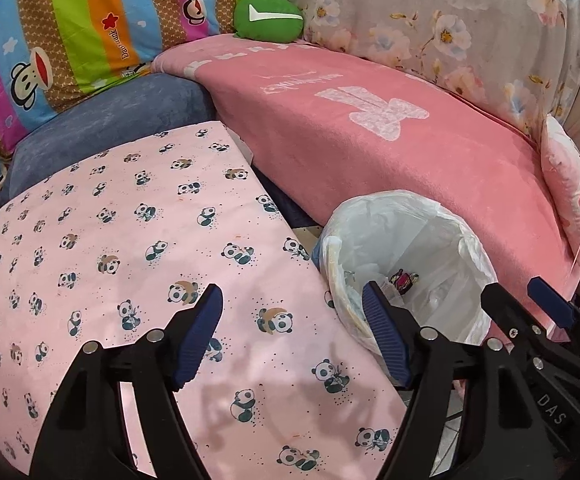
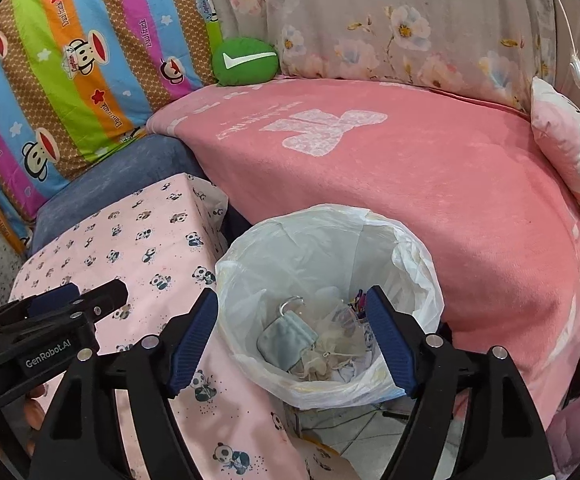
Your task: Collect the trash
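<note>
A bin with a white plastic liner [image 2: 410, 264] stands between the panda-print table [image 2: 150, 232] and the pink sofa. A pale blue face mask [image 2: 286, 340], crumpled tissue [image 2: 338, 344] and a colourful wrapper [image 2: 357, 300] lie in it. My right gripper [image 2: 292, 303] hangs open right over the bin mouth, with nothing between its fingers. My left gripper [image 1: 292, 301] is open above the panda cloth [image 1: 130, 240], just left of the bin [image 1: 450, 220], and holds nothing. Each gripper shows in the other's view: the right gripper [image 1: 518, 292] and the left gripper [image 2: 86, 292].
A pink blanket [image 2: 410, 168] covers the sofa seat behind the bin. A green round cushion [image 2: 246, 62], a striped monkey-print quilt [image 2: 70, 80] and a floral cloth [image 2: 390, 20] lie at the back. A blue cushion [image 1: 110, 112] sits behind the table, and a pink pillow [image 2: 562, 140] with a white cord is at right.
</note>
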The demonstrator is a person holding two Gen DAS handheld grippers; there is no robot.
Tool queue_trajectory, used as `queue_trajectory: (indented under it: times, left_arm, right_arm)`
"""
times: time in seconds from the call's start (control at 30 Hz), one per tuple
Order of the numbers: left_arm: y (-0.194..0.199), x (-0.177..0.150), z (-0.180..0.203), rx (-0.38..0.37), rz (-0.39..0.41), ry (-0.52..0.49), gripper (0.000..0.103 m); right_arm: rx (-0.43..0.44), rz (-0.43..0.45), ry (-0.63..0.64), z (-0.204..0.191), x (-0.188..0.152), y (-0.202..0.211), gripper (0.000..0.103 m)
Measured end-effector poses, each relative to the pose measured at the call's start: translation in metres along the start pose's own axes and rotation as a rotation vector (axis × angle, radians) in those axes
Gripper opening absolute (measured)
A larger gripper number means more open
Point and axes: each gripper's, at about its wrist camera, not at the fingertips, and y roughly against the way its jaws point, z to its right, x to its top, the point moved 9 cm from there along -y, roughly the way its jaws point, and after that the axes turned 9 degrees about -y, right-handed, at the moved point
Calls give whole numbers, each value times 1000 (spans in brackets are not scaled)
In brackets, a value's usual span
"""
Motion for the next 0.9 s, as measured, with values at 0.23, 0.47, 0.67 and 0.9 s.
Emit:
queue_trajectory:
  times: [0.23,0.47,0.67,0.9]
  left_arm:
    - [8,-12,-7,67,9,-29,83]
    - [11,-25,-9,105,1,-32,89]
    - [14,-31,-7,123,2,-39,90]
    - [14,-34,0,132,-2,-63,90]
  right_arm:
    - [-53,3,27,7,-10,7,85]
    - [-98,-24,40,16,-23,11,96]
    - [-131,-26,63,22,-30,15,96]
    - [-149,-35,78,25,-34,17,96]
